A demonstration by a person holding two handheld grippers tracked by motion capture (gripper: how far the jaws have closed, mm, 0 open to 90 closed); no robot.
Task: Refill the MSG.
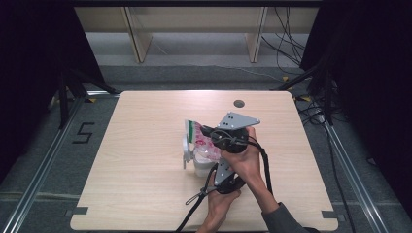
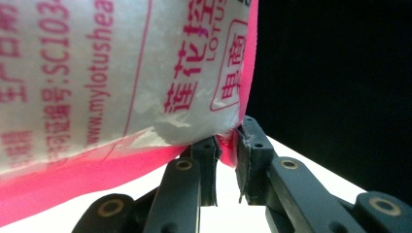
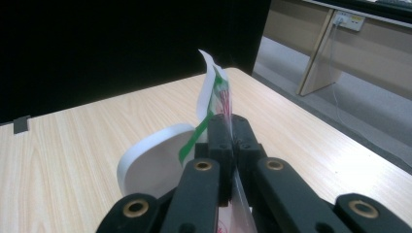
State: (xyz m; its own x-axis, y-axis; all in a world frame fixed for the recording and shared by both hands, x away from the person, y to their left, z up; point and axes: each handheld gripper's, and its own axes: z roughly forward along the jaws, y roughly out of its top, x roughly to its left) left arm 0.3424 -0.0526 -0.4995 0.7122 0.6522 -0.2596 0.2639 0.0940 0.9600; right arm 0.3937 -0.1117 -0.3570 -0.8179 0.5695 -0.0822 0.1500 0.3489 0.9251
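The plastic bag (image 2: pixel 121 77) is clamped by the left gripper (image 2: pixel 226 145) and right gripper (image 3: pixel 232 127); the white container (image 3: pixel 155 162) below is mostly hidden.

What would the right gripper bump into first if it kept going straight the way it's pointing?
Probably nothing new at first: the right gripper is already shut on the plastic bag. Just past it, a little to the side, is the white lid. Beyond is bare table; depth is unclear.

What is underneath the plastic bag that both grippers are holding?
Under the plastic bag stands a white container with its lid hinged open on the wooden table. The bag and the hands cover its mouth, so whatever is inside cannot be seen.
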